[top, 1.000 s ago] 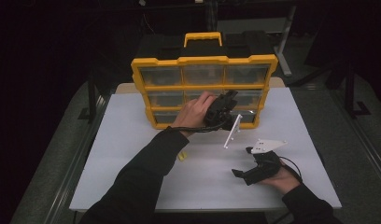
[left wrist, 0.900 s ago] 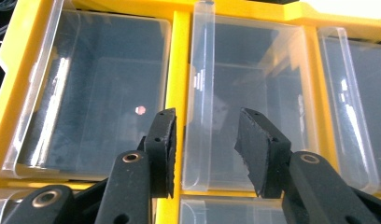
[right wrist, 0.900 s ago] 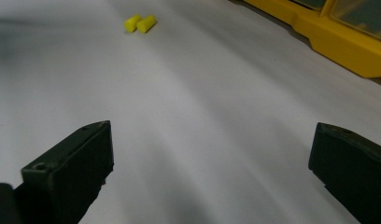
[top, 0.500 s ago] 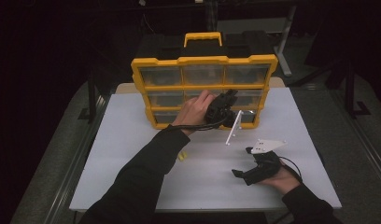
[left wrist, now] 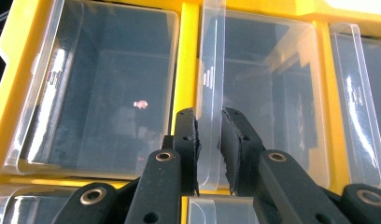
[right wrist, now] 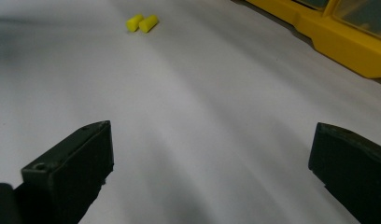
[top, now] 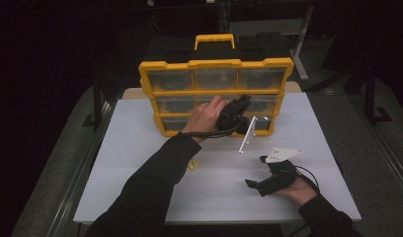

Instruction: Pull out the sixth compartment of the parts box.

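Left gripper [left wrist: 208, 140] pinching the clear drawer tab [left wrist: 211, 93] on the yellow organizer [top: 217, 94]; right gripper [right wrist: 212, 172] resting wide open, holding nothing, earplugs [right wrist: 142, 22] lying ahead

A yellow plastic organiser cabinet [top: 217, 64] with a black top and yellow handle stands upright at the far side of the table. Its clear plastic drawers sit in rows. One clear drawer's front pull tab [left wrist: 211, 84], in the middle row, is pinched between black jaws.
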`<state>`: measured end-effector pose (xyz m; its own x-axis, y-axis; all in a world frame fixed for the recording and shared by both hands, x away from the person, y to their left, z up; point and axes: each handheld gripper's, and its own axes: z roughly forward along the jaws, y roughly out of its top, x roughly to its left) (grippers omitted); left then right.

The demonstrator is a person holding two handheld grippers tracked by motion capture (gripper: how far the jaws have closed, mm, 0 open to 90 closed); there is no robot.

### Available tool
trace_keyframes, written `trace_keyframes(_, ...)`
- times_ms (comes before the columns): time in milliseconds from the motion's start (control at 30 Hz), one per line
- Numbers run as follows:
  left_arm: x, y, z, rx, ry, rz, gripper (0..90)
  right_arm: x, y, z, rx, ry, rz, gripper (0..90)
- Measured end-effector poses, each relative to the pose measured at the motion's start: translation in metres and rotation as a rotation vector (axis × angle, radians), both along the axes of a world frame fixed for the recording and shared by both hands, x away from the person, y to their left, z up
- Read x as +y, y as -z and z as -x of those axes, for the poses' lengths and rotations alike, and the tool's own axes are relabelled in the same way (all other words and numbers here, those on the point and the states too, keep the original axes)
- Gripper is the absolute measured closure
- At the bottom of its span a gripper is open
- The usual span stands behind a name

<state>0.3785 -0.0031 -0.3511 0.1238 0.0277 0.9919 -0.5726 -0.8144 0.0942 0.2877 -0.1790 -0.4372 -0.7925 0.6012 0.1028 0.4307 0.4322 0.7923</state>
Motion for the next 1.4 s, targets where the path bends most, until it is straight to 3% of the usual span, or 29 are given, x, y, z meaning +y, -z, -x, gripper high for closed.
trace_keyframes(333,0.000,0.001,0.001,-0.031,0.001,-0.031,78.3,0.000,0.000,0.000,0.000,0.000,-0.002,0.0)
trace_keyframes(600,0.001,0.000,0.005,-0.033,0.006,-0.044,78.6,-0.001,-0.001,0.000,-0.004,0.000,-0.004,0.0)
trace_keyframes(1400,0.006,0.000,0.025,-0.062,0.045,-0.055,79.1,-0.001,-0.001,0.001,-0.008,0.004,-0.005,0.0)
